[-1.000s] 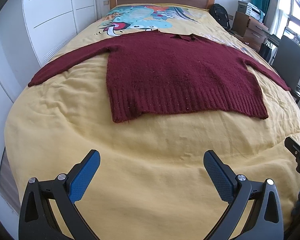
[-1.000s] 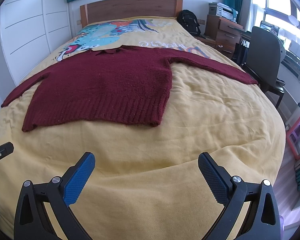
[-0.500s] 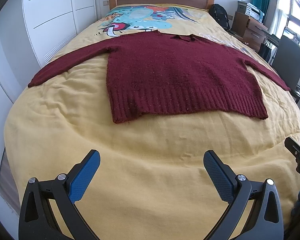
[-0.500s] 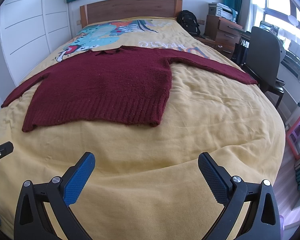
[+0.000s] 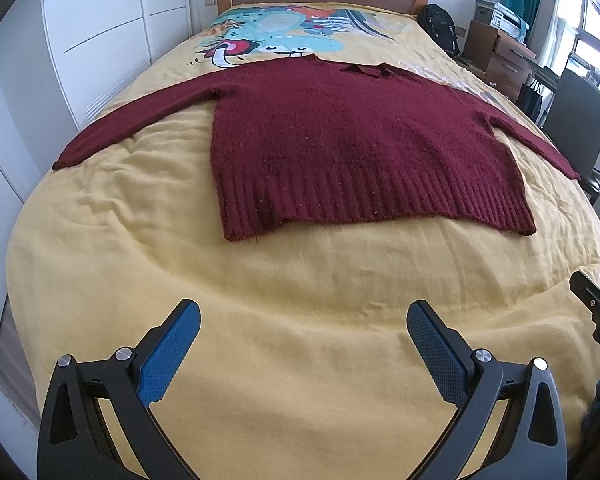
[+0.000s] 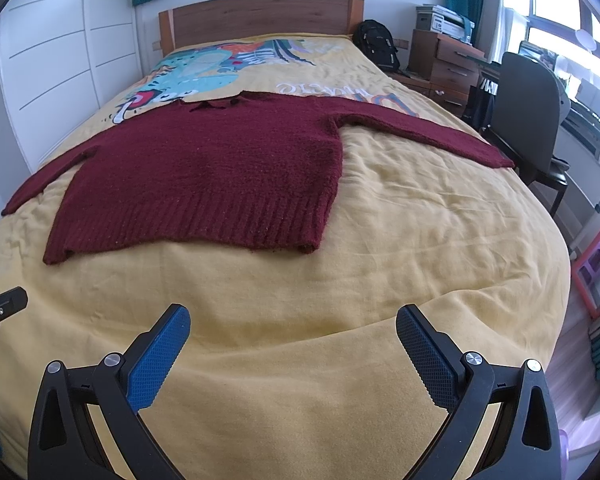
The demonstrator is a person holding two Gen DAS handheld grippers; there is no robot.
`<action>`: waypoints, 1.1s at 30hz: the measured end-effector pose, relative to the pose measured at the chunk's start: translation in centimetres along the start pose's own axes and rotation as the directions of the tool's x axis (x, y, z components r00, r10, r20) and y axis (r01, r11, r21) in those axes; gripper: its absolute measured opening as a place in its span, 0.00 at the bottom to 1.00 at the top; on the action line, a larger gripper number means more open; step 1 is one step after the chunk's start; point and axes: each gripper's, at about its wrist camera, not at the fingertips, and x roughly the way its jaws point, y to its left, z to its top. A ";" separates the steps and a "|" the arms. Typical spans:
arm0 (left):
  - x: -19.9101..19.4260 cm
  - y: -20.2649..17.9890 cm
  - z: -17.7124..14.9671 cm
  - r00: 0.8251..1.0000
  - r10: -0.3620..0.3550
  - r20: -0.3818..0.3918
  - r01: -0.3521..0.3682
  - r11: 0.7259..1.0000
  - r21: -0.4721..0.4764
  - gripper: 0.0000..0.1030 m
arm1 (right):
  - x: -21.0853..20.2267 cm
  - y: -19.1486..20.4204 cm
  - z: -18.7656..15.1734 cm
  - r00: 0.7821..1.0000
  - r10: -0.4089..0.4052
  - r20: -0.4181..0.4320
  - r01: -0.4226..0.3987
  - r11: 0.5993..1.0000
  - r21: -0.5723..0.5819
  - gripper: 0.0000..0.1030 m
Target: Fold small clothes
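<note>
i'm holding the left gripper (image 5: 303, 322) and right gripper (image 6: 293, 326) spread wide, gripping nothing. the maroon sweater (image 5: 352, 140) is lying flat on the bed (image 5: 300, 300) at twelve o'clock, hem crosswise, each gripper nearer its own hem corner.

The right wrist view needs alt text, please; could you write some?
A dark red sweater lies flat, sleeves spread, on a yellow bedspread. The open right hand-held gripper hovers over the bed's near end, holding nothing.
</note>
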 end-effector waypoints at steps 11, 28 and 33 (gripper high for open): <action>0.5 -0.1 -0.1 1.000 0.007 -0.017 -0.007 1.000 -0.002 0.99 | 0.2 -0.3 -0.2 1.000 0.000 -0.004 0.000 1.000 0.005 1.00; 0.6 -0.2 0.7 1.000 0.017 -0.008 -0.017 1.000 0.021 0.99 | 0.4 -0.2 0.5 0.999 0.000 -0.040 0.000 1.000 -0.002 1.00; 0.6 -0.2 1.2 1.000 0.030 -0.001 -0.030 0.999 0.038 0.99 | 0.5 -0.2 0.5 0.999 -0.001 -0.054 0.002 1.000 0.005 1.00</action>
